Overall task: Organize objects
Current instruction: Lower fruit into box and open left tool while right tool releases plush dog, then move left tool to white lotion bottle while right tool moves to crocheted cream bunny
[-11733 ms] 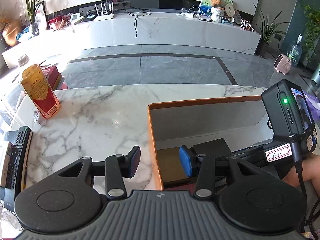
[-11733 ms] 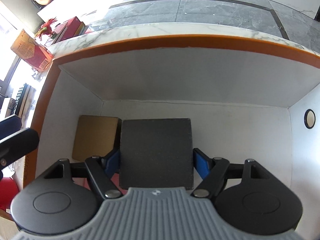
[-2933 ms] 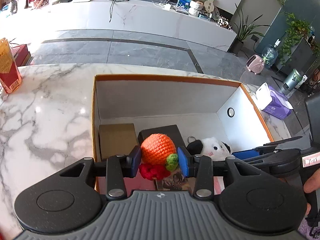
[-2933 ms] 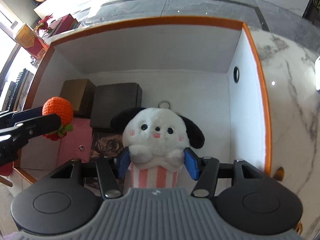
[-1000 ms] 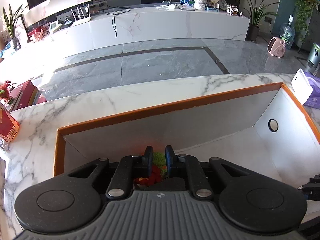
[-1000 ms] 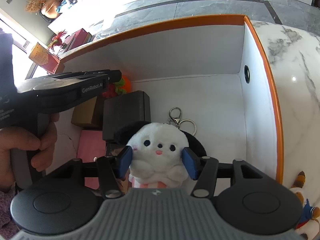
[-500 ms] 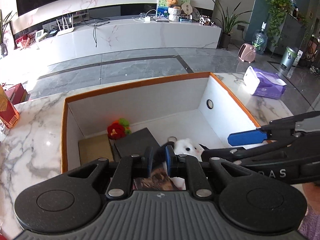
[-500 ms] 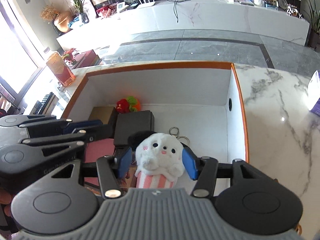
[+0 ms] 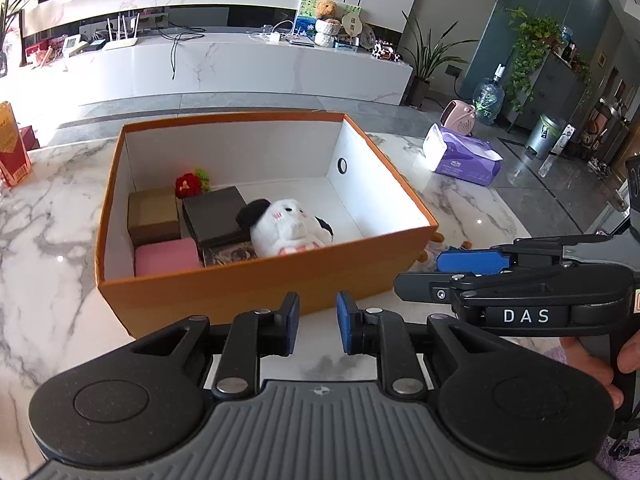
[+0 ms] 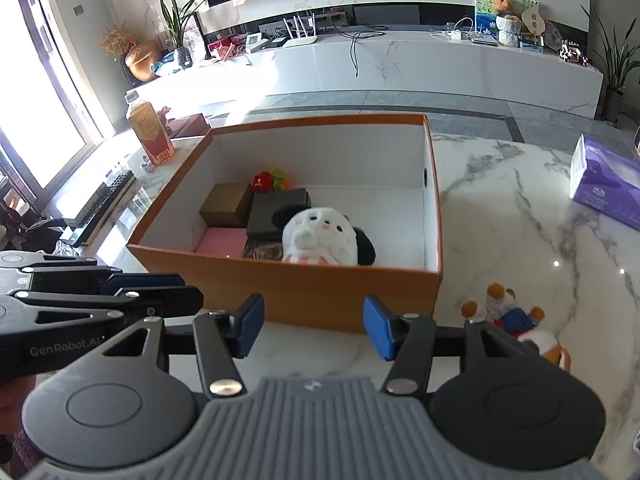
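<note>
An orange box [image 9: 248,292] [image 10: 304,284] stands on the marble table [image 9: 52,224]. Inside lie a white plush dog [image 9: 286,226] [image 10: 316,236], a crocheted red and green toy [image 9: 192,182] [image 10: 270,180], a brown box [image 9: 154,214], a dark box [image 9: 214,214] and a pink case [image 9: 166,254]. My left gripper [image 9: 318,324] hangs in front of the box's near wall, its jaws opening with nothing between them. My right gripper [image 10: 312,328] is open and empty, also in front of the box. A small plush figure [image 10: 516,320] lies on the table right of the box.
A purple tissue pack [image 9: 466,156] [image 10: 604,184] sits on the table's right side. A red carton [image 9: 12,148] and a bottle [image 10: 150,128] stand at the left, with a remote [image 10: 100,200] near the left edge. Beyond the table are grey floor and a white cabinet [image 9: 240,68].
Both grippers have pulled back and up out of the box. The plush dog now lies in the box, free of the right gripper. The left jaws have parted slightly.
</note>
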{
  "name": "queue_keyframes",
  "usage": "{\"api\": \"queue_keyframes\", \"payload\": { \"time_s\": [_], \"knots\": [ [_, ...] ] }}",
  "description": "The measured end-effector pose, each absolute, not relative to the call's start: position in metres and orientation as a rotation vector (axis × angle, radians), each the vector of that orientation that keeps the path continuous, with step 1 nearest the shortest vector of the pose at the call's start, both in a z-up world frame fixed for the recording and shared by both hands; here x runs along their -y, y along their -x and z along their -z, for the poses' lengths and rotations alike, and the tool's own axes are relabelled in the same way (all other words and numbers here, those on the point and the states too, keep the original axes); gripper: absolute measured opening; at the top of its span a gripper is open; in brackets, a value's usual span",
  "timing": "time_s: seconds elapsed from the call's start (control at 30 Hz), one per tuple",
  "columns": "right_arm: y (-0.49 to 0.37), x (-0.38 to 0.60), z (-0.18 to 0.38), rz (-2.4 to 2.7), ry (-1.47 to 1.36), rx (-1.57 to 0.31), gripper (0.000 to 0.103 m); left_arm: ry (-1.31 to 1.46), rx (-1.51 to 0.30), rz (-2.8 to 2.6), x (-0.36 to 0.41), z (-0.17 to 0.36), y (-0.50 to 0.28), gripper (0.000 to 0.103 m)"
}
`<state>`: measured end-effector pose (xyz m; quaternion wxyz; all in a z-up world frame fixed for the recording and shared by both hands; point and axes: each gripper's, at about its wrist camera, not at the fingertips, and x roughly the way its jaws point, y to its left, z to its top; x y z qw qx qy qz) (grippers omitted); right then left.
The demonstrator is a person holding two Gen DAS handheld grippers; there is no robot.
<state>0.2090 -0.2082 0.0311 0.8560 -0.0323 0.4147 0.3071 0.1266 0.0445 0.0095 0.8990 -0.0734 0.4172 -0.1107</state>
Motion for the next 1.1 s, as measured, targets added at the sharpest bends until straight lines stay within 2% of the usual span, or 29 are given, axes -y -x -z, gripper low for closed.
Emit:
{"api": "queue_keyframes", "payload": {
  "time_s": [0.13,0.4,0.47,0.5,0.7,0.8,1.0,1.1],
  "knots": [
    [-0.193,0.228,-0.016,-0.638,0.038,-0.911,0.058,0.189,-0.894,0.254,-0.031,0.003,-0.112,0.024],
    [-0.171,0.265,0.017,-0.571,0.027,-0.97,0.055,0.269,-0.959,0.279,-0.013,0.029,-0.095,0.033],
    [-0.165,0.274,0.021,-0.573,0.015,-0.972,0.05,0.277,-0.97,0.286,-0.007,0.035,-0.091,0.045],
    [-0.162,0.277,0.022,-0.577,0.015,-0.969,0.049,0.278,-0.979,0.291,-0.003,0.038,-0.091,0.047],
    [-0.149,0.288,0.015,-0.544,0.06,-0.927,0.05,0.258,-1.029,0.286,0.017,0.056,-0.089,0.048],
    [-0.146,0.299,0.013,-0.536,0.071,-0.931,0.06,0.234,-1.054,0.309,0.026,0.059,-0.086,0.048],
    [-0.14,0.301,0.019,-0.463,0.206,-0.902,0.063,0.23,-1.12,0.31,0.034,0.074,-0.08,0.048],
    [-0.142,0.3,0.022,-0.448,0.243,-0.892,0.075,0.242,-1.154,0.308,0.038,0.083,-0.081,0.048]
  ]
}}
